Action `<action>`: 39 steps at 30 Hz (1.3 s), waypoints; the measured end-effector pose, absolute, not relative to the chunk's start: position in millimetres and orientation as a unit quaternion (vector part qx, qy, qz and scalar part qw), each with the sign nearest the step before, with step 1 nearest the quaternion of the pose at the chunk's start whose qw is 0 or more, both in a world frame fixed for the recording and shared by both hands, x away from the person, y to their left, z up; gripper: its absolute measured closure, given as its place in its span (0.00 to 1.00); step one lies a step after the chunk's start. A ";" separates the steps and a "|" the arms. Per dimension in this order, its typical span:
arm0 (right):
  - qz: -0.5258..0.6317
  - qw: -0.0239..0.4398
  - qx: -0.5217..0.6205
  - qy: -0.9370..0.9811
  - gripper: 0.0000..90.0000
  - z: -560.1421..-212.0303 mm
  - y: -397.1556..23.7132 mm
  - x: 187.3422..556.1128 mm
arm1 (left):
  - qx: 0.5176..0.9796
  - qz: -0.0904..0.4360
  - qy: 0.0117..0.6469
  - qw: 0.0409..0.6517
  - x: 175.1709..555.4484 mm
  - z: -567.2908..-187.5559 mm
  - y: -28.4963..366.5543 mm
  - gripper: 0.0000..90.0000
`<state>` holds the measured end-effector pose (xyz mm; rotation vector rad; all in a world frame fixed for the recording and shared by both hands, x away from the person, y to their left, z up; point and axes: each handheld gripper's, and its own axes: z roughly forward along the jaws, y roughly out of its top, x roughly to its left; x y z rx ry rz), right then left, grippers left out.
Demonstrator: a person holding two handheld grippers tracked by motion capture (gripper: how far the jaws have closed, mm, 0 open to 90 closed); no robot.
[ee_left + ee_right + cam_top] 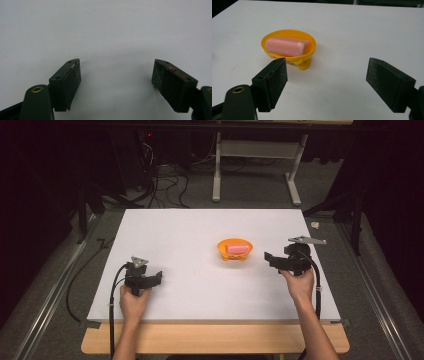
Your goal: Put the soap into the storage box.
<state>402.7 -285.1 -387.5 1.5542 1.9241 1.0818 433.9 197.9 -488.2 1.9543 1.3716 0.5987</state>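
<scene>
Reach toward the soap just begun, nothing gripped yet.
Pink rectangular soap bar (pixel 287 46) lying flat inside a small orange plastic footed dish (pixel 310 53), centre-right of the white worktop (pixel 190 285) in the high view. Right gripper (pixel 272 259) just right of the dish, fingers (pixel 272 82) apart and empty; left gripper (pixel 156 278) at lower left, fingers apart over bare worktop. Left to do: closing in, grasping.

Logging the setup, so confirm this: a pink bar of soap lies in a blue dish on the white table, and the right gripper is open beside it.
One thing is wrong: the dish is orange, not blue, as the right gripper view shows. The rest holds: the pink bar of soap lies in it on the white table, and the right gripper is open beside it.
</scene>
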 end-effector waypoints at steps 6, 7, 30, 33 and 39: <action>0.392 0.220 0.564 0.693 0.20 -390.2 -290.4 396.6 | 0.748 0.229 0.525 0.334 433.9 -488.3 197.9 0.26; 0.393 0.221 0.563 0.693 0.20 -390.7 -291.2 396.0 | 0.748 0.229 0.525 0.334 433.9 -488.3 197.9 0.26; 0.392 0.221 0.566 0.691 0.22 -401.2 -301.9 380.2 | 0.748 0.230 0.526 0.333 433.8 -488.2 197.9 0.26; 0.390 0.222 0.565 0.693 0.22 -404.1 -303.4 379.7 | 0.748 0.230 0.526 0.334 433.8 -488.3 197.8 0.26; 0.387 0.219 0.569 0.691 0.22 -409.6 -304.2 378.1 | 0.748 0.230 0.526 0.334 433.8 -488.3 197.8 0.26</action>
